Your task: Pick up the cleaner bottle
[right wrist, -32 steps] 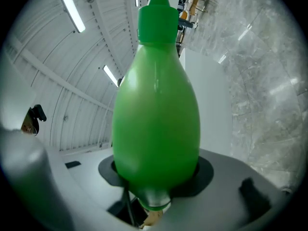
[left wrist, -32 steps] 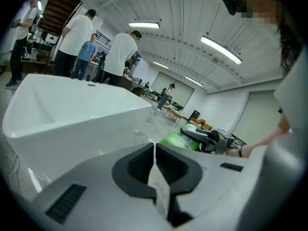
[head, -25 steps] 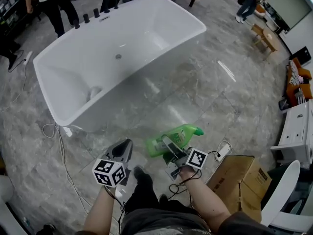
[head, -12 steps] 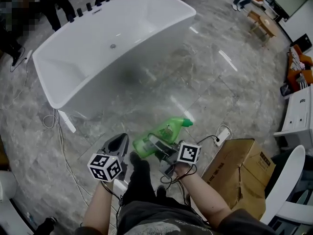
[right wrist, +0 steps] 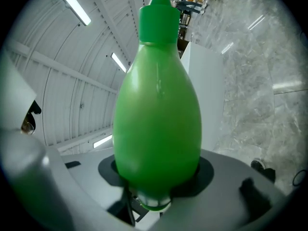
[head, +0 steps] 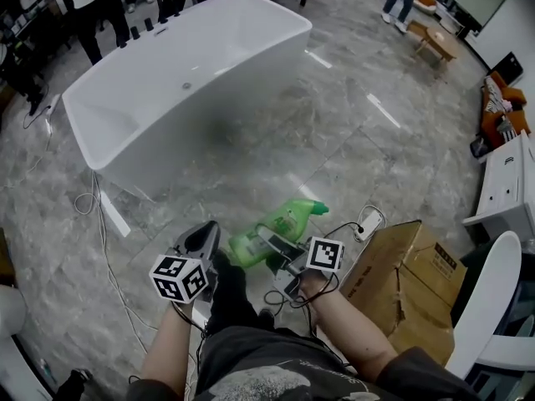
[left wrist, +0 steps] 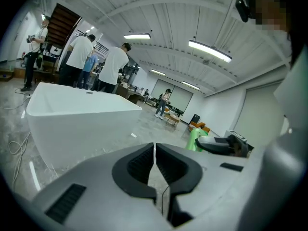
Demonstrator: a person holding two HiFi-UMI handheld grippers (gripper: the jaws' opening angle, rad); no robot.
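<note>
The green cleaner bottle (head: pixel 287 220) hangs above the marble floor, lying nearly level with its cap toward the right. My right gripper (head: pixel 269 242) is shut on its lower body. In the right gripper view the bottle (right wrist: pixel 159 114) fills the middle, wedged between the two jaws, cap pointing away. My left gripper (head: pixel 201 237) is beside it to the left, shut with nothing in it; in the left gripper view its pads (left wrist: pixel 144 163) meet. That view also catches the bottle (left wrist: pixel 194 139) at the right.
A white bathtub (head: pixel 125 86) stands ahead on the left, with several people behind it. A cardboard box (head: pixel 410 282) and a white chair (head: pixel 489 307) are close on the right. A power strip (head: pixel 368 222) and cables (head: pixel 92 203) lie on the floor.
Both grippers have travelled across the floor with the person, and the bottle stays held in the right one. The tub has slid left in view and the box has come closer.
</note>
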